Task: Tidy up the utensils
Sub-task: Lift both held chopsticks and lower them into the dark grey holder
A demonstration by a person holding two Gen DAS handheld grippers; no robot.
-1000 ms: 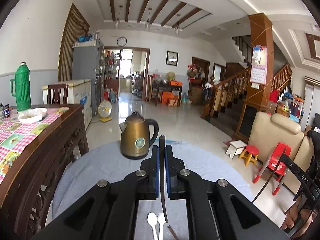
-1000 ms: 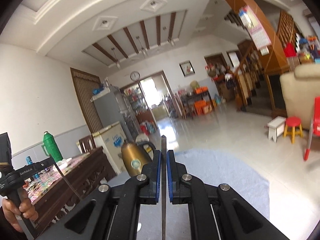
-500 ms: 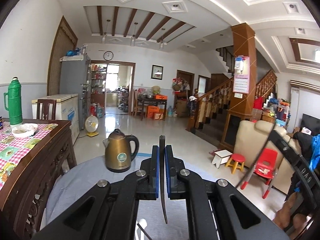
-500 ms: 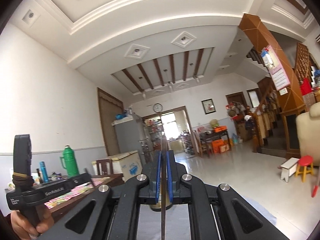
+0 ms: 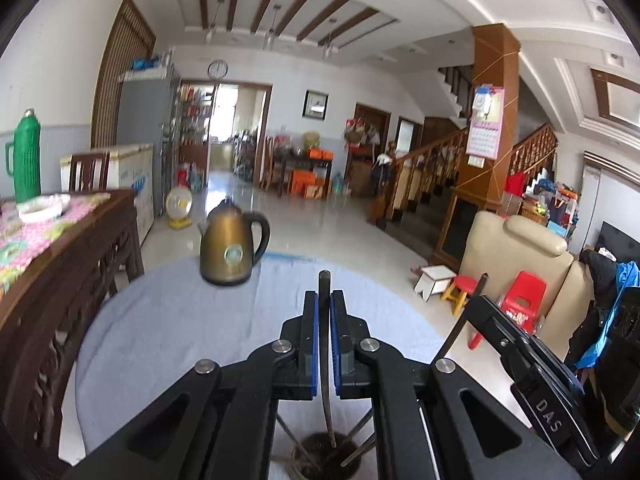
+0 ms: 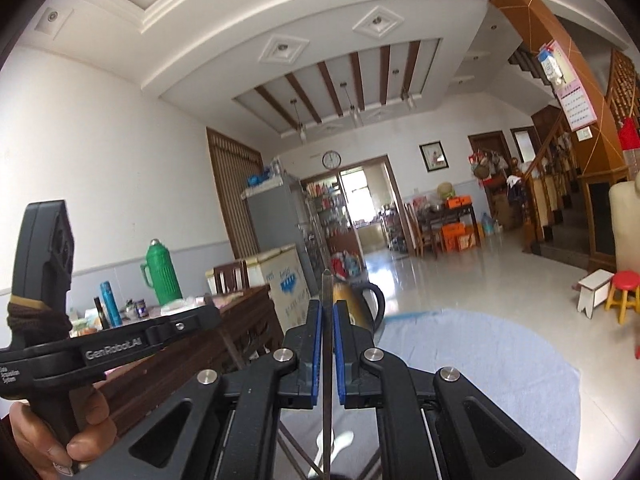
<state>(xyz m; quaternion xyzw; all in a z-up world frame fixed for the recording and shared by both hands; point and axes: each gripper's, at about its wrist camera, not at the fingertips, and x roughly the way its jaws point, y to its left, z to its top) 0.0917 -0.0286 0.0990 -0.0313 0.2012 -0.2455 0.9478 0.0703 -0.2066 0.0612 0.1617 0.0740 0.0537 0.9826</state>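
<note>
Left wrist view alone shows the round dark holder (image 5: 326, 454) at the counter's (image 5: 168, 328) near edge, holding about three thin sticks. Each gripper, left (image 5: 324, 344) and right (image 6: 327, 350), has its fingers closed on one slim dark chopstick (image 5: 325, 364) (image 6: 327, 380) pointing down toward it.

Ahead of the tool a glossy pale tiled floor (image 5: 348, 236) runs to an open doorway (image 5: 224, 128) bright with daylight, a round wall clock (image 5: 217, 68) above it. White walls (image 6: 120, 152) rise to a coffered ceiling with brown wooden slats (image 5: 280, 12). Left of the tool stands a dark carved wooden table (image 5: 72, 256) under a pink chequered cloth, carrying a green thermos (image 5: 26, 156). To the right, a wooden staircase (image 5: 432, 176) climbs past an orange-brown pillar (image 5: 494, 120); a beige sofa (image 5: 516, 256) and red plastic chair (image 5: 524, 292) stand nearer.
</note>
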